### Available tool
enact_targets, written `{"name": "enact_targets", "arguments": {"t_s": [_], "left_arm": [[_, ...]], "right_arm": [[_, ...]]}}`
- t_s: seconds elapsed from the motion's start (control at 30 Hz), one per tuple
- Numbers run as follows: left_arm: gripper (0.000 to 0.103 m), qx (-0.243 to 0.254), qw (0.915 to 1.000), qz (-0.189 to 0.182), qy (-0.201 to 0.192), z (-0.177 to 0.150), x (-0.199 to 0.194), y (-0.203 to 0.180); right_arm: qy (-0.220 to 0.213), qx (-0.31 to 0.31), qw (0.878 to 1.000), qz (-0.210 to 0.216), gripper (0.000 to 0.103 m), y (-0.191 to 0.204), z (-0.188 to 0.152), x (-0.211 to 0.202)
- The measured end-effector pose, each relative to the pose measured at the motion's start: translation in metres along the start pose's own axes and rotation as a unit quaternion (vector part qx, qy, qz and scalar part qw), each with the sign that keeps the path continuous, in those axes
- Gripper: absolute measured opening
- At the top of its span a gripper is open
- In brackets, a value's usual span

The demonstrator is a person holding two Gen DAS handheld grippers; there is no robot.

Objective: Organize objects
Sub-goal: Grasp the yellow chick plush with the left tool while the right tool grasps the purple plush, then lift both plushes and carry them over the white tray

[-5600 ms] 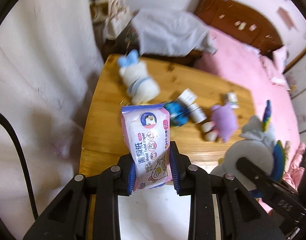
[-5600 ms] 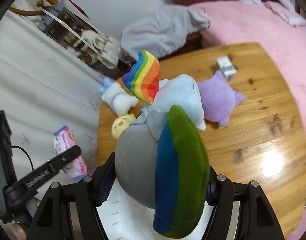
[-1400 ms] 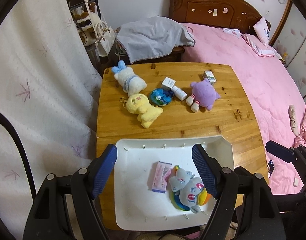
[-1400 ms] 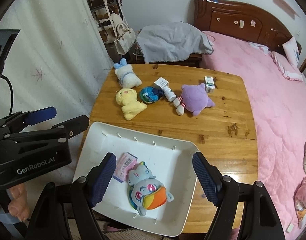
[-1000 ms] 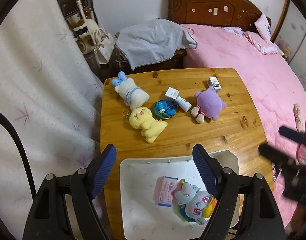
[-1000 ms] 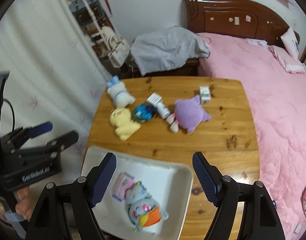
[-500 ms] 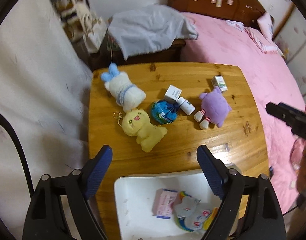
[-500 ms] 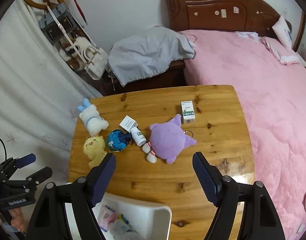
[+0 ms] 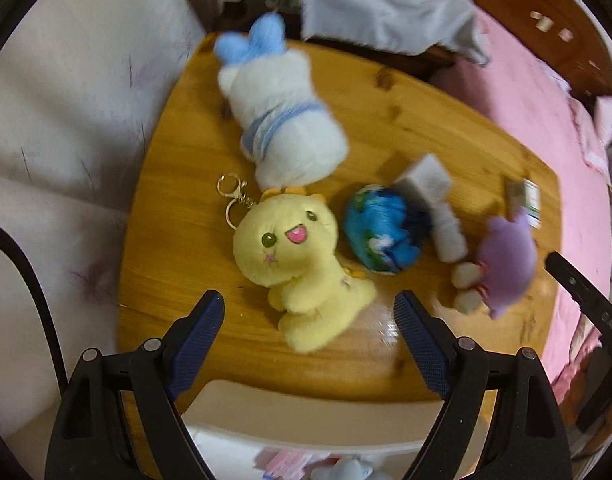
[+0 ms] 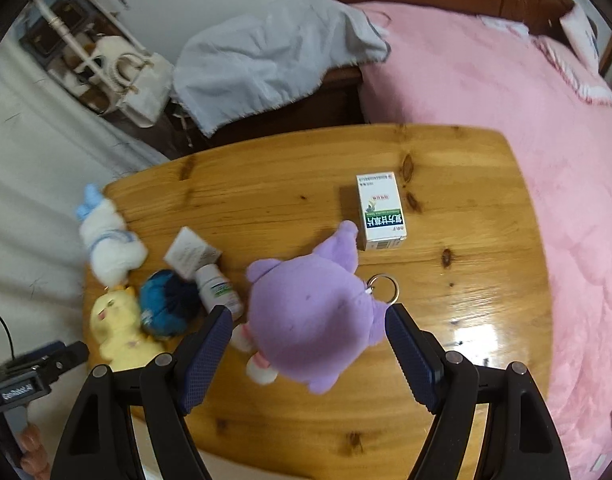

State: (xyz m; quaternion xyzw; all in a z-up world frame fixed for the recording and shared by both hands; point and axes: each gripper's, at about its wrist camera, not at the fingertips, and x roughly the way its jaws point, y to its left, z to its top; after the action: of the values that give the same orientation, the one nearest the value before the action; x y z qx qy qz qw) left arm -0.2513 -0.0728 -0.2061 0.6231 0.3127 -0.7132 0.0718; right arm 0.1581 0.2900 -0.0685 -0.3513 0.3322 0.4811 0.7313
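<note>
1. Left gripper (image 9: 309, 304): jaws wide apart, having just opened a little further. The yellow plush (image 9: 298, 264) lies on the table (image 9: 178, 208) between the fingertips in the lower centre of the left view; the pads are clear of it, nothing gripped.
2. Right gripper (image 10: 307, 316): jaws spread, not touching anything. The purple plush (image 10: 309, 320) fills the gap between them, centre-low in the right view; a bare margin shows on both sides.
3. Yellow plush has a gold key clasp (image 9: 234, 200) at its head, toward centre-left of the left view.
4. White plush (image 9: 278, 120) with blue ears lies above the yellow one, upper centre of the left view, blurred.
5. Blue ball (image 9: 381, 232) sits just right of the yellow plush; a white bottle (image 10: 220, 290) and a small carton (image 10: 190, 254) lie just beside the ball.
6. Medicine box (image 10: 379, 210) lies flat, upper right of the purple plush, close to its ear.
7. Metal ring (image 10: 381, 286) sits at the purple plush's right edge.
8. White tray (image 9: 306, 412) shows at the bottom edge of the left view, with a pink packet (image 9: 286, 460) and a grey toy (image 9: 345, 470) partly visible inside.
9. Pink bed (image 10: 525, 100) fills the right side; grey cloth (image 10: 266, 56) is draped at top centre.
</note>
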Motion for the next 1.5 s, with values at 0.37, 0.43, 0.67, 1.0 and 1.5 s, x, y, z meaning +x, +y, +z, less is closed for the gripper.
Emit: {"name": "enact_targets", "arguments": {"t_s": [0.37,0.43,0.67,1.0,1.5], "left_arm": [[0.089,-0.064,0.9974,0.004,0.032,0.004,0.048,0.014],[0.089,-0.07,0.9969,0.009,0.037,0.004,0.054,0.015],[0.088,-0.095,0.994,0.025,0.047,0.004,0.065,0.02],[0.075,-0.086,0.9946,0.036,0.047,0.007,0.068,0.01],[0.058,-0.057,0.9983,0.009,0.005,0.002,0.02,-0.005]], "right_arm": [[0.032,0.045,0.998,-0.013,0.083,-0.005,0.002,0.045],[0.032,0.048,0.998,-0.017,0.083,-0.005,0.004,0.048],[0.037,0.044,0.998,-0.039,0.088,0.001,0.013,0.059],[0.079,0.085,0.992,-0.043,0.088,0.005,0.013,0.076],[0.061,0.158,0.985,-0.02,0.071,0.007,-0.016,0.019]]}}
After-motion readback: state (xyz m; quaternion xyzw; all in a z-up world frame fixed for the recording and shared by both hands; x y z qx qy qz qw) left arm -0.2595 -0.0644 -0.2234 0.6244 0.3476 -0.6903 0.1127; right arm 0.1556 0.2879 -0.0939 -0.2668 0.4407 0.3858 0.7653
